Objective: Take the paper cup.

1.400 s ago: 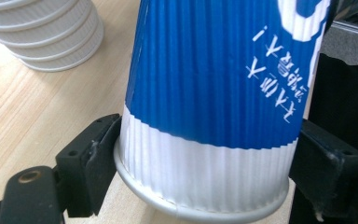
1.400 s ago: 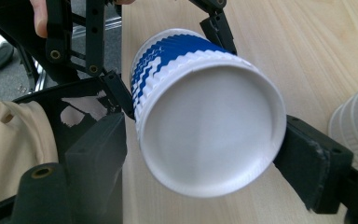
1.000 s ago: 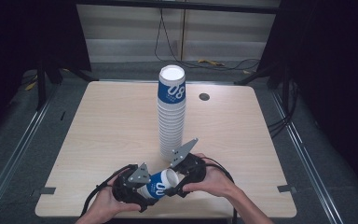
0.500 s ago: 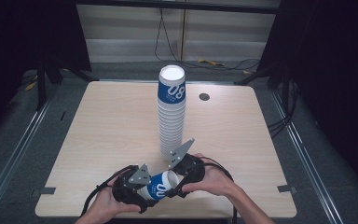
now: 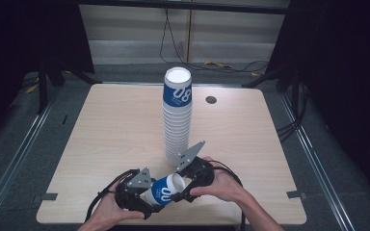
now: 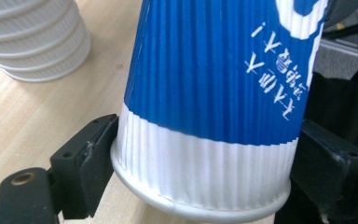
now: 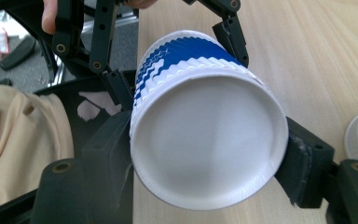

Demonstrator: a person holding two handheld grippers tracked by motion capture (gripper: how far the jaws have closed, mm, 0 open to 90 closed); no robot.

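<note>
cup: blue-and-white ribbed paper cup (image 5: 166, 190) lying on its side near the front edge of the light wooden table (image 5: 111, 130); held between both grippers, just in front of the stack; white rim end faces the right gripper, blue body toward the left one; in the high view I can't tell if it touches the tabletop
left gripper: black two-jaw gripper (image 5: 134, 192) in the person's left hand (image 5: 107, 214); left gripper view shows its jaws pressed on either side of the cup (image 6: 214, 107), on the white band at the rim; clamped on the cup
right gripper: black two-jaw gripper (image 5: 192, 177) in the right hand (image 5: 220, 186); right gripper view looks at the round white end of the cup (image 7: 207, 140), one jaw touching each side of that end; also gripping the cup; left gripper's linkage (image 7: 98, 42) shows beyond it
stack: tall upright stack of white ribbed paper cups (image 5: 177, 125), topmost one blue-and-white with "08" print; stands mid-table; its base is just behind the right gripper's grey plate
table extras: small dark round grommet (image 5: 211, 100) near the far edge, right of the stack; well apart from the grippers
</note>
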